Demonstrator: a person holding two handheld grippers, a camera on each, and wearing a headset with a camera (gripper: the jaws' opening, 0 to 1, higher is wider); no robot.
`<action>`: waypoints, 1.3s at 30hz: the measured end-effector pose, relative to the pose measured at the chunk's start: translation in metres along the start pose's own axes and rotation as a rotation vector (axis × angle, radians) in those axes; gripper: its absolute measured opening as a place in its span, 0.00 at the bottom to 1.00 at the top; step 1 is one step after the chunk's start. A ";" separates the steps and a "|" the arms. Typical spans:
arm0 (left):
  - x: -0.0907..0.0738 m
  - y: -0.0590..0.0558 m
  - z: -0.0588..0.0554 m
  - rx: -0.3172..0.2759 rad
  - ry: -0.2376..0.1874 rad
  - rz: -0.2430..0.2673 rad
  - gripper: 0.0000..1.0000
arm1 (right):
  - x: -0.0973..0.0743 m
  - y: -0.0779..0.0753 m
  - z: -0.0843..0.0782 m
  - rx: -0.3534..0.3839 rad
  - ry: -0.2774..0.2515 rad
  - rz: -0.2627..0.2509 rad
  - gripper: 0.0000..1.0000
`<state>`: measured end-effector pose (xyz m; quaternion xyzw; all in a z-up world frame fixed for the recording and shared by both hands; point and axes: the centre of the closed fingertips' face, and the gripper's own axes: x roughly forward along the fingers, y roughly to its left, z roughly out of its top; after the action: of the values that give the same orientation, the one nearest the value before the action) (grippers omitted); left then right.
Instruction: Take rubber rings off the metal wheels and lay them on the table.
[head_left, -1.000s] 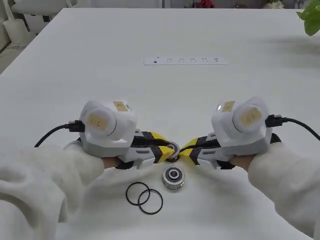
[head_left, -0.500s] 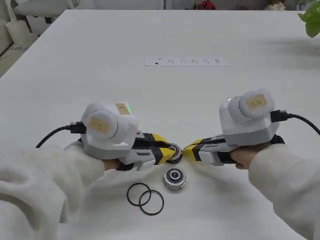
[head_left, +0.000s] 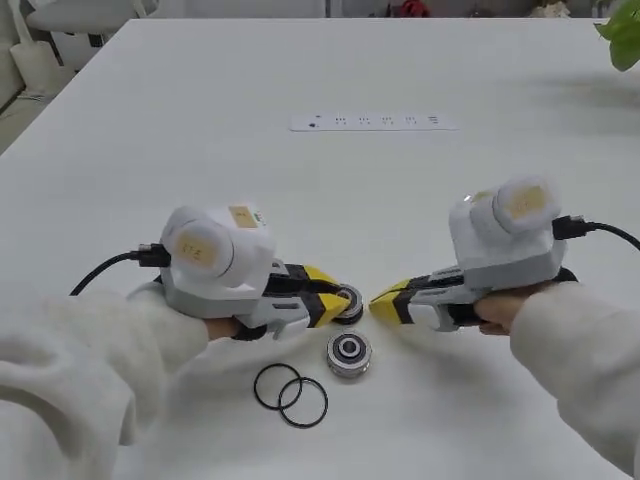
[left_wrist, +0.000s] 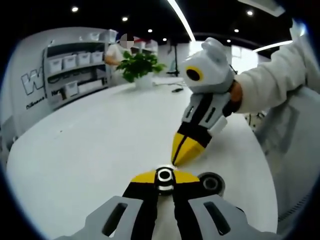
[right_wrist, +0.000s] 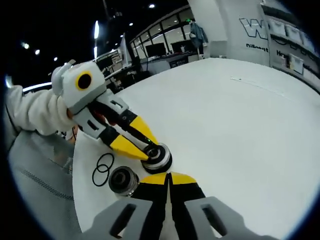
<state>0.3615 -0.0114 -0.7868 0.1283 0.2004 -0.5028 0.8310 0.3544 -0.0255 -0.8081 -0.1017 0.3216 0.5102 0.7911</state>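
Nearest, two rubber rings (head_left: 290, 393) lie overlapped on the desk (head_left: 200, 150) beside a loose metal wheel (head_left: 348, 353); beyond, left gripper (head_left: 336, 303) clamps a second wheel (head_left: 351, 298), right gripper (head_left: 380, 303) pinched closed (tips together, nothing seen between) just beside it.

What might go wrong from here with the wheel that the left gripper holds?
The left gripper holds the metal wheel only at the tips of its jaws, so a pull on it may twist it loose. The second wheel lies on the table close by and might be knocked into the two rubber rings.
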 end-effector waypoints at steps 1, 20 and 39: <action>0.000 0.000 0.000 0.000 -0.001 0.000 0.11 | 0.001 0.003 0.001 -0.009 -0.005 0.018 0.02; 0.000 0.000 0.000 -0.007 -0.010 0.001 0.11 | 0.011 0.007 0.017 -0.075 -0.077 0.010 0.33; 0.000 0.000 0.000 -0.014 -0.015 0.004 0.11 | 0.012 0.003 0.015 -0.084 -0.060 0.008 0.23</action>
<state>0.3613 -0.0114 -0.7870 0.1190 0.1977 -0.5006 0.8344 0.3609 -0.0080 -0.8038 -0.1183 0.2765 0.5293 0.7933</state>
